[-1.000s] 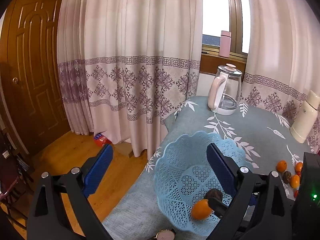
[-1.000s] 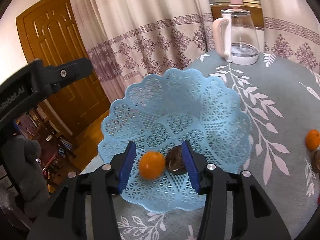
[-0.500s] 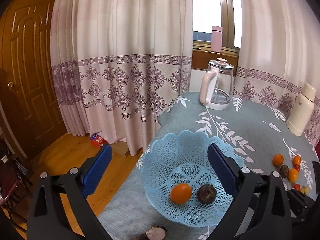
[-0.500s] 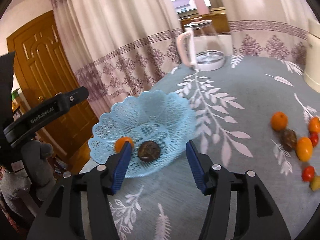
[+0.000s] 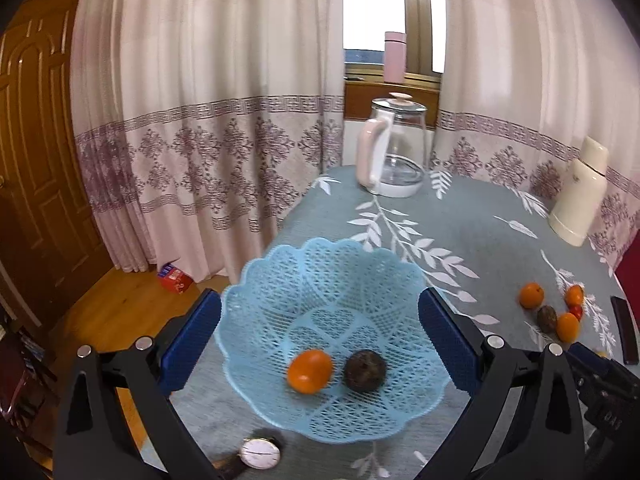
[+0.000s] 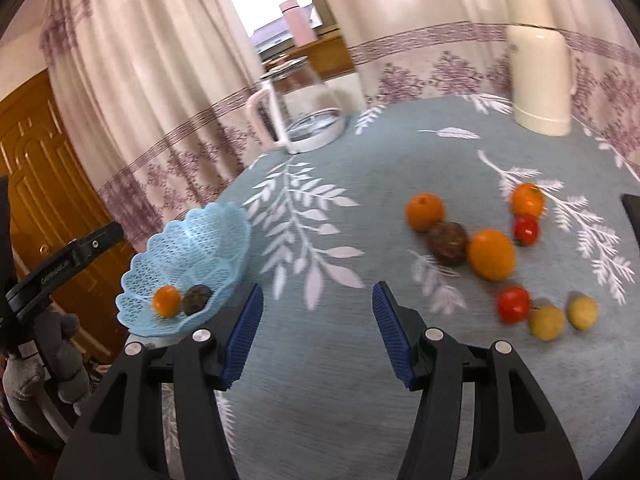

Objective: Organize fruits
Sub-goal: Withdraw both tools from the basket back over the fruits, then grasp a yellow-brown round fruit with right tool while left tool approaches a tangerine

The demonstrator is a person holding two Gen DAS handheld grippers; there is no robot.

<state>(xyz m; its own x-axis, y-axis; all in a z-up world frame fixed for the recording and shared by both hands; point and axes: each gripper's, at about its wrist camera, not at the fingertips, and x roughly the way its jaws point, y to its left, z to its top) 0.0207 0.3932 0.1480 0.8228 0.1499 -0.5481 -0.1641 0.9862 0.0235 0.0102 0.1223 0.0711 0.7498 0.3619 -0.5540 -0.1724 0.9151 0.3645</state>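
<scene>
- Right gripper gaping, nothing between its blue pads; it hangs above bare tablecloth, between the basket and the loose fruit; left gripper likewise spread wide and empty, its fingers flanking the basket's near half in its own view.
- Basket holds two pieces: an orange and a dark brown fruit, just beside each other on the lattice floor.
- Remaining fruit lies in a tight cluster to the right: an orange at the far left, a brown fruit touching or nearly touching a larger orange, two red fruits, another orange behind, two pale yellow ones.
- Risk: crowding; closing on the brown fruit likely nudges its orange neighbours, and round fruit on cloth rolls; the near table edge is not visible, so run-off cannot be ruled out.
- Risk: the small red and yellow pieces look soft and slip-prone; a hard squeeze could bruise them, an off-centre one could squirt them sideways.
- Risk: basket sits close to the table's curtain-side edge and looks light; a fruit dropped from height, or a bump from the left fingers, could tip or shove it.
- Risk: right view is motion-blurred; misjudged approach plausible if the swing is not slowed.
- Glass kettle and cream flask stand well apart at the back; little hazard.
</scene>
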